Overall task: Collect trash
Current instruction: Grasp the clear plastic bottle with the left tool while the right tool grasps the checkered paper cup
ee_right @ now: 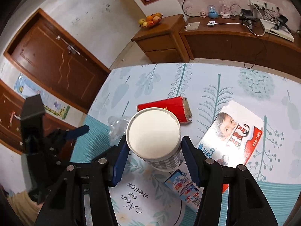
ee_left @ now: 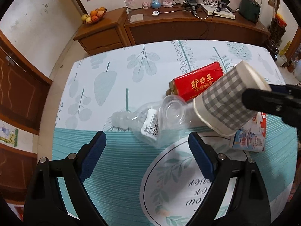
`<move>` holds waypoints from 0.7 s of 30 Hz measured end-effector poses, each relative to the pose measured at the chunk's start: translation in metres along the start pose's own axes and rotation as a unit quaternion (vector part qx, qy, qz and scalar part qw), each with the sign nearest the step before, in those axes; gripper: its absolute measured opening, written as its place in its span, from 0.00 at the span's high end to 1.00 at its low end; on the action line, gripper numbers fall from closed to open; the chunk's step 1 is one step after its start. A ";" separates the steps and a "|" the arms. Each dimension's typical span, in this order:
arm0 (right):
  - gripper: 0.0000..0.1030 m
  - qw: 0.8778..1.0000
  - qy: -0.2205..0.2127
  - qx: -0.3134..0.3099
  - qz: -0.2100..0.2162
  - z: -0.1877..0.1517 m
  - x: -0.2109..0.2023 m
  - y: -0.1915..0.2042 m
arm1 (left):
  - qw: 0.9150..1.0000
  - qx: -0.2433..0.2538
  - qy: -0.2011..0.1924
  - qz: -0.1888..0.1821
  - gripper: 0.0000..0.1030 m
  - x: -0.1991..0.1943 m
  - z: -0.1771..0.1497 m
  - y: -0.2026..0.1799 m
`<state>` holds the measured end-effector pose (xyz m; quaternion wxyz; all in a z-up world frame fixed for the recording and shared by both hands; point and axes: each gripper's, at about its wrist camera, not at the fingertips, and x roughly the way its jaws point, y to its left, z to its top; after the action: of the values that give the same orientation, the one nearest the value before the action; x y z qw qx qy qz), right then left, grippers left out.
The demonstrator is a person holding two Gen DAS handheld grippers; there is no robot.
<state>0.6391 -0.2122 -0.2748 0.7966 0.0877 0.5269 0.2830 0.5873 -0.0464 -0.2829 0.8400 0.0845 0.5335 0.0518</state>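
Observation:
My right gripper (ee_right: 153,145) is shut on a grey-checked paper cup (ee_right: 152,131), held tilted above the table with its bottom toward the camera; the cup also shows in the left wrist view (ee_left: 228,101). My left gripper (ee_left: 147,141) is open and empty, just short of a crushed clear plastic bottle (ee_left: 150,123) lying on the table. A red packet (ee_left: 197,81) lies beyond the bottle, also seen in the right wrist view (ee_right: 165,108). A flattened white chocolate box (ee_right: 233,133) lies to the right, partly under the cup in the left wrist view (ee_left: 250,139).
The table (ee_left: 116,98) has a leaf-print cloth and a round printed mat (ee_left: 180,180). A small blue carton (ee_right: 186,188) lies under the right gripper. Wooden cabinets (ee_left: 169,26) with a fruit bowl (ee_left: 94,16) and electronics stand beyond the far edge.

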 end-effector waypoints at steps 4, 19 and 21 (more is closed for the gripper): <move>0.45 1.000 -0.009 0.015 -0.017 -0.001 -0.012 -0.004 | 1.000 0.019 -0.003 0.024 0.15 0.007 0.006 -0.013; 0.46 0.999 -0.014 0.022 -0.043 -0.013 -0.029 -0.007 | 0.998 -0.036 0.025 -0.035 0.84 0.029 0.022 -0.004; 0.46 0.999 -0.015 0.023 -0.043 -0.015 -0.030 -0.007 | 0.998 -0.045 0.025 -0.043 0.84 0.027 0.019 0.000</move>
<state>0.6198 -0.2364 -0.2604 0.8137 0.0873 0.5247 0.2345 0.6159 -0.0433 -0.2988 0.8305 0.0222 0.5549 0.0422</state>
